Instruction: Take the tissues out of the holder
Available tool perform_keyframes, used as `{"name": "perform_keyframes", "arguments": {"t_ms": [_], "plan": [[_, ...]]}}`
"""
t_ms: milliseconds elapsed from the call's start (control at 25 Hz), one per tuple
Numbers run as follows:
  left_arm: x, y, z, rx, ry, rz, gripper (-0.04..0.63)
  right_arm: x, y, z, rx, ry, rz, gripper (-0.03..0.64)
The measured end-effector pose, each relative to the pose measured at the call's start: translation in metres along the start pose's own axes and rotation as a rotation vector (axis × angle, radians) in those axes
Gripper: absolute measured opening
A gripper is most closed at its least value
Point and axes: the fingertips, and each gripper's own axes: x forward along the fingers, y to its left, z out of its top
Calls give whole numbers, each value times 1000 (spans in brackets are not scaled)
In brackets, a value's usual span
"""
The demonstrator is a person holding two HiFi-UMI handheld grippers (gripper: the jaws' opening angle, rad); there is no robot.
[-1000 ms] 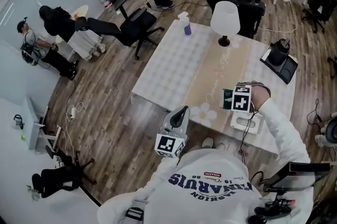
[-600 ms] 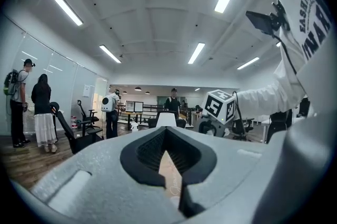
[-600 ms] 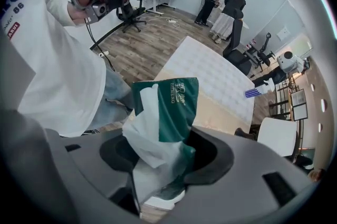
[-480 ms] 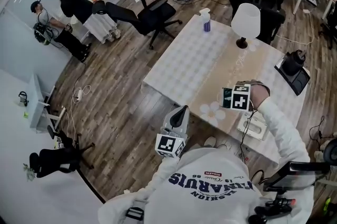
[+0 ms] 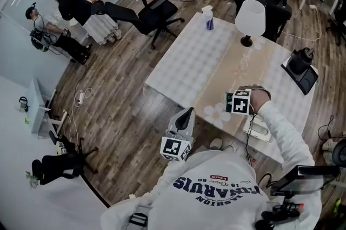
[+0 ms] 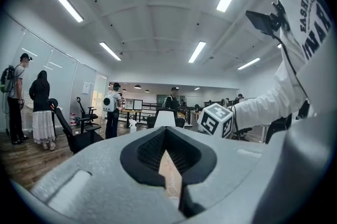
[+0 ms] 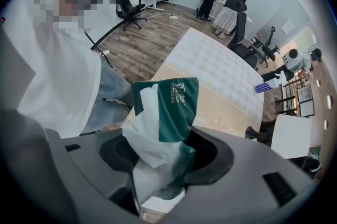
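A green tissue pack (image 7: 172, 104) with white tissue spilling from its open end is clamped in my right gripper (image 7: 163, 175). In the head view the right gripper (image 5: 232, 101) holds the tissue pack (image 5: 230, 99) above the table's front right part. It hangs just left of and over the white holder (image 5: 259, 129) lying on the table. My left gripper (image 5: 185, 116) hangs off the table's near edge with its jaws together and nothing in them. In its own view the left gripper (image 6: 171, 181) points level across the room.
The white table (image 5: 189, 61) has a beige runner, with a white lamp (image 5: 250, 17) and a spray bottle (image 5: 207, 17) at its far end. A black appliance on a tray (image 5: 300, 62) sits far right. Office chairs (image 5: 157, 13) and people (image 5: 73, 5) stand beyond the table.
The head view has swung, so the table sits a little differently in the frame. My right gripper keeps the tissue pack and has drifted slightly left of the holder. The left gripper has stayed put.
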Motion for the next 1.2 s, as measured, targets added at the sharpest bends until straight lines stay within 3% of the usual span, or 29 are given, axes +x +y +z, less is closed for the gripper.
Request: {"name": "perform_keyframes", "arguments": {"t_ms": [440, 680, 1200], "plan": [[-1, 4, -2, 9, 13, 27, 5, 117, -1, -9, 62, 39, 66, 241], [-7, 3, -3, 16, 23, 29, 5, 175, -3, -17, 116, 55, 50, 242], [-8, 10, -2, 17, 22, 41, 5, 198, -4, -17, 134, 82, 46, 245]]}}
